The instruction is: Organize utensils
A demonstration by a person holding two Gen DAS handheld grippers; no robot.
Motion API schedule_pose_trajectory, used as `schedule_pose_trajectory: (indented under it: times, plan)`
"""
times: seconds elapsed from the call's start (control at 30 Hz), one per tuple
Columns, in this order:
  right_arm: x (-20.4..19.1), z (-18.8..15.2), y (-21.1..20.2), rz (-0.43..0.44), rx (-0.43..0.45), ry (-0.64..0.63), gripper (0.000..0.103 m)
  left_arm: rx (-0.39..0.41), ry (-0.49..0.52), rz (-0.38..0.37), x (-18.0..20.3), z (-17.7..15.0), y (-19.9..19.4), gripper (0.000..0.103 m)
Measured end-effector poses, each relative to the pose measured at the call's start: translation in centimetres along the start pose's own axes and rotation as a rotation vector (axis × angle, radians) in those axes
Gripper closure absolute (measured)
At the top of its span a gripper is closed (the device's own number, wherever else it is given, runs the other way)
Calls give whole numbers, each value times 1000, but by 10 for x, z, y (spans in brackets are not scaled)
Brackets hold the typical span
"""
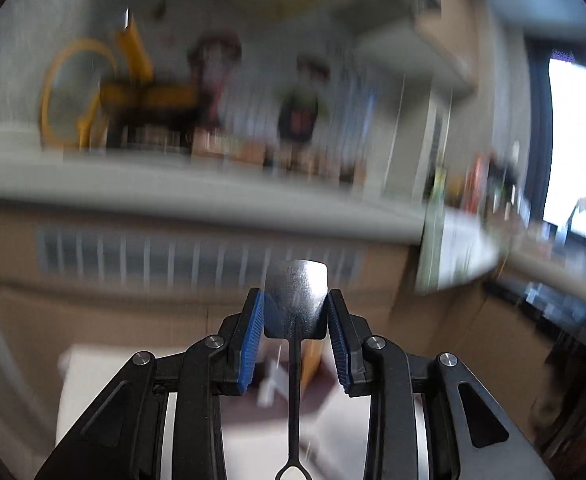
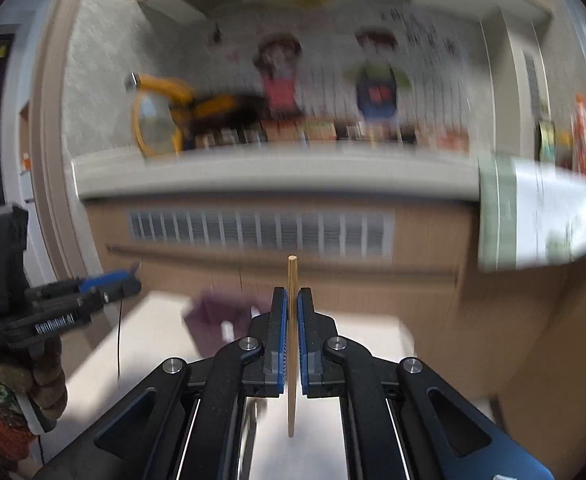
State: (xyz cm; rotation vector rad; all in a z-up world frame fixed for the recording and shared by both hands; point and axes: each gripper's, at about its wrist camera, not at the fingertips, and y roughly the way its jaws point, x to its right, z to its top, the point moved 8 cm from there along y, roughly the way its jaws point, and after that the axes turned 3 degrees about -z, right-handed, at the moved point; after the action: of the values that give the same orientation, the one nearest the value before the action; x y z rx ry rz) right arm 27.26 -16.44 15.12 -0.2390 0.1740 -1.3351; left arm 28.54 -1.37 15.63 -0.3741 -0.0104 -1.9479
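Blurred counter [image 1: 197, 196]; shiny square-headed spatula [image 1: 296, 300], slim black handle.

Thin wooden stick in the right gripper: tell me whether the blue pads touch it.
Touching. The right wrist view shows the right gripper shut on the thin wooden stick, both blue pads pressed against its sides.

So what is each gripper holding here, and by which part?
Left gripper clamps a metal square-headed spatula by its head. Right gripper pinches a thin wooden stick near its upper end.
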Motion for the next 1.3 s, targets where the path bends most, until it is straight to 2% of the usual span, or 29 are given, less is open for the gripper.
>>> schedule_pose_trajectory:
  times: [0.03, 0.13, 0.23, 0.33, 0.5, 0.67, 0.77, 0.83, 0.87, 0.93, 1.1, 1.2, 1.3]
  plan:
    - [-3, 16, 3, 1, 24, -11, 98, 68, -14, 8, -3, 19, 2, 70]
    - [-11, 53, 20, 12, 64, -26, 98, 186, -35, 62, -19, 47, 17, 70]
    - [-18, 62, 50, 24, 48, -25, 98, 221, -73, 108, -43, 43, 41, 70]
    - [-24, 52, 84, 32, -2, -23, 98, 215, -112, 135, -69, 24, 67, 70]
    - [-30, 19, 131, 65, -111, 3, 98, 135, -191, 141, -103, -12, 104, 70]
    - [-39, -21, 164, 67, -212, -20, 98, 31, -219, 88, -102, -59, 131, 70]
    - [-40, -46, 179, 110, -296, 3, 98, -81, -261, 44, -106, -89, 146, 68]
    - [-39, -63, 189, 153, -365, 39, 95, -153, -286, 52, -111, -107, 150, 66]
    - [-39, -70, 192, 155, -388, 47, 91, -168, -292, 58, -113, -111, 149, 65]
    - [-33, -80, 194, 131, -412, 50, 89, -178, -296, 80, -117, -115, 139, 61]
    - [-17, -87, 163, 86, -364, 46, 84, -205, -244, 148, -119, -121, 90, 60]
    - [-6, -98, 143, 61, -364, 54, 83, -271, -225, 157, -119, -143, 60, 60]
    - [-2, -126, 122, 37, -395, 44, 83, -363, -184, 160, -113, -173, 32, 60]
